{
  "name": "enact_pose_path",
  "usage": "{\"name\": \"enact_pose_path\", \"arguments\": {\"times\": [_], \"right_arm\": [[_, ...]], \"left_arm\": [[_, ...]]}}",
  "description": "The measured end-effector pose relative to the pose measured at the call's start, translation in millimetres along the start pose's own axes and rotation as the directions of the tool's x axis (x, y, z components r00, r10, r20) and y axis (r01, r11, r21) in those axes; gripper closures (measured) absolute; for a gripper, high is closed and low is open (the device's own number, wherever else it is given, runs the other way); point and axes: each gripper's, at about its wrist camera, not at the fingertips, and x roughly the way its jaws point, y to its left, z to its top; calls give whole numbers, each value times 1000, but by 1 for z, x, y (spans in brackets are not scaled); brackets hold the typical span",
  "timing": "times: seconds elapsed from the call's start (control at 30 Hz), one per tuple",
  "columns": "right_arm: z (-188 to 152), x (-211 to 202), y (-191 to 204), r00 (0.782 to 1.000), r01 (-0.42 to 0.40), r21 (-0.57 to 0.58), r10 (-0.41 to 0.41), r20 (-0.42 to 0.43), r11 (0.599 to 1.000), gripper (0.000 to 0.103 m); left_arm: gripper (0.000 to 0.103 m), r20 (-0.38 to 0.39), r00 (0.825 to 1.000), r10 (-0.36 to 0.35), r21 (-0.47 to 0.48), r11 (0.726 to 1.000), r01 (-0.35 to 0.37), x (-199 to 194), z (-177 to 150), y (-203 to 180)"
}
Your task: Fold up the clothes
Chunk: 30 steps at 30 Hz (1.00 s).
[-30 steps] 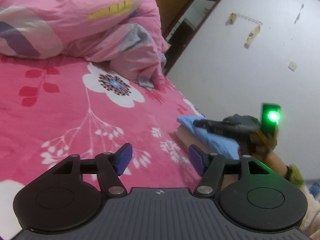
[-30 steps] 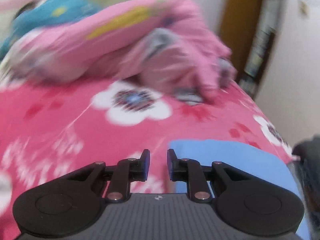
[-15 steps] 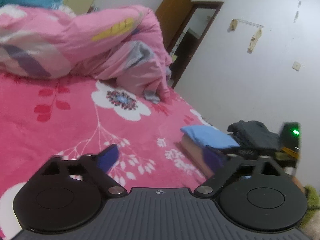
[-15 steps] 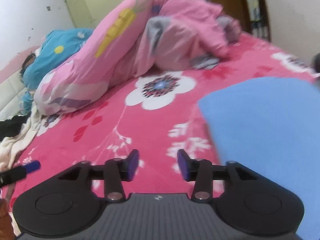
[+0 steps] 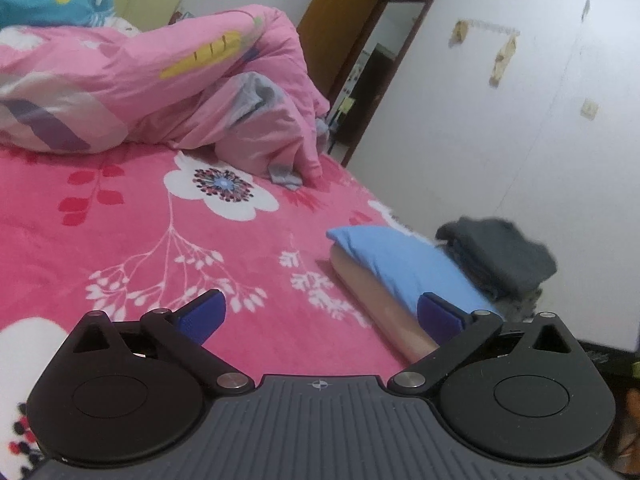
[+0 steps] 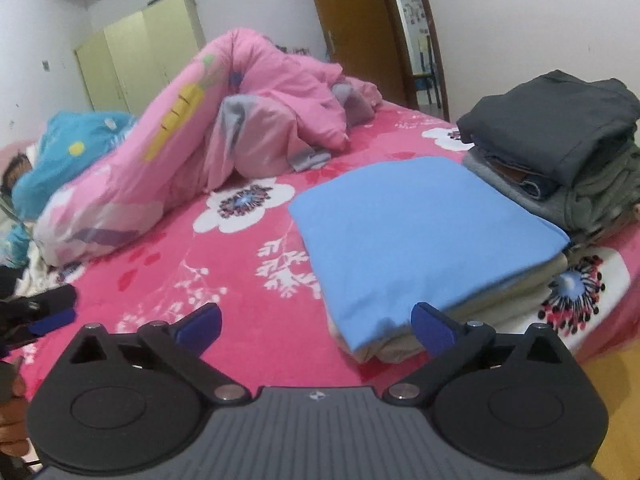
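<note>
Right wrist: folded blue garment (image 6: pixel 416 232) just beyond opening, empty right tool (image 6: pixel 316 326).

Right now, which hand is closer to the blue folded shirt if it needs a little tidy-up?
The right. Its opening fingers frame the near corner of the blue folded garment, with nothing between them. The left gripper points mostly at bare pink blanket, and the garment sits off to its right side.

A rumpled pink quilt (image 6: pixel 224 128) lies across the far end of the pink floral bedspread (image 6: pixel 168 264), with a cream wardrobe (image 6: pixel 136 56) and brown wooden door (image 6: pixel 352 28) beyond.
</note>
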Motion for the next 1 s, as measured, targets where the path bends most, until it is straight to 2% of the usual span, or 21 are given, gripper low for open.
{"name": "enact_pose_path", "arguments": {"times": [0.07, 0.2, 0.33, 0.5, 0.57, 1.0], "right_arm": [[-3, -7, 2, 1000, 16, 7, -16, 8, 1000, 0], [-11, -14, 12, 993, 115, -16, -115, 26, 993, 0], [-21, -17, 22, 971, 236, -38, -234, 41, 971, 0], [-28, -17, 28, 942, 336, -67, -333, 48, 939, 0], [-28, -15, 28, 933, 359, -73, -357, 38, 931, 0], [-25, -4, 10, 924, 381, 19, -381, -18, 924, 0]], "left_arm": [[0, -13, 1000, 26, 8, 1000, -26, -2, -3, -8], [0, -52, 998, 42, -4, 999, -42, -4, -7, -19], [0, -72, 995, 65, 32, 998, -63, 0, -16, -34], [0, -122, 981, 147, 114, 984, -134, 22, -23, -57], [0, -128, 978, 163, 141, 979, -145, 28, -26, -65], [0, -148, 972, 182, 228, 963, -146, 50, -30, -96]]}}
